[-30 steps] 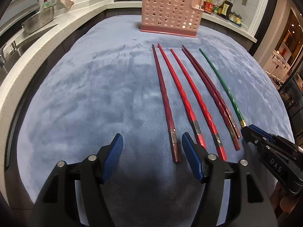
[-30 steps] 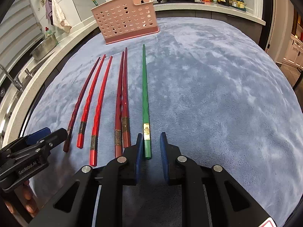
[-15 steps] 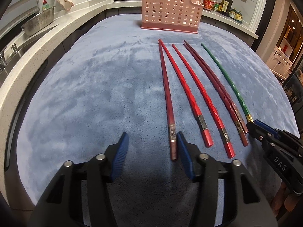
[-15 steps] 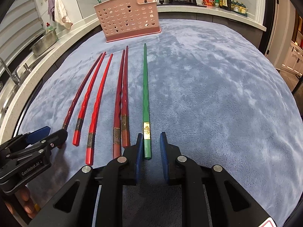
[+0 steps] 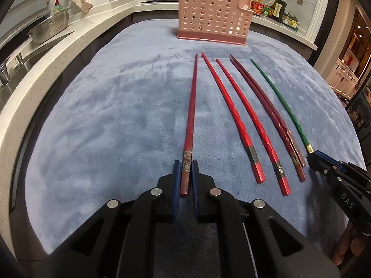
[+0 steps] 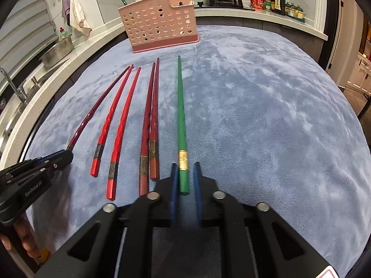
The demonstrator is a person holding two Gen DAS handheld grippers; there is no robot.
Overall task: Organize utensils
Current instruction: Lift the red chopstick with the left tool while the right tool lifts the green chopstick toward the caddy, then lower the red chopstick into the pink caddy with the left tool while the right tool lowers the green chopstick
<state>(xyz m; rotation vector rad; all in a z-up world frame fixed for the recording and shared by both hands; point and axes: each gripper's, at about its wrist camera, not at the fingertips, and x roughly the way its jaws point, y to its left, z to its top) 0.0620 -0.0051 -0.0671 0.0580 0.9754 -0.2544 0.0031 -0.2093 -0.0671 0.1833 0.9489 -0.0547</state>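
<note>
With both hands angled down, jaws pinch chopsticks.

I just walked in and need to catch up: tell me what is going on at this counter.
A person is sorting chopsticks laid in a row on a blue cloth, one handheld gripper per hand. The left gripper has just been closing its jaws on the thick end of the dark red chopstick at the row's left end. The right gripper is shut on the end of the green chopstick. Both chopsticks lie flat on the cloth. The pink perforated holder stands beyond the row.
</note>
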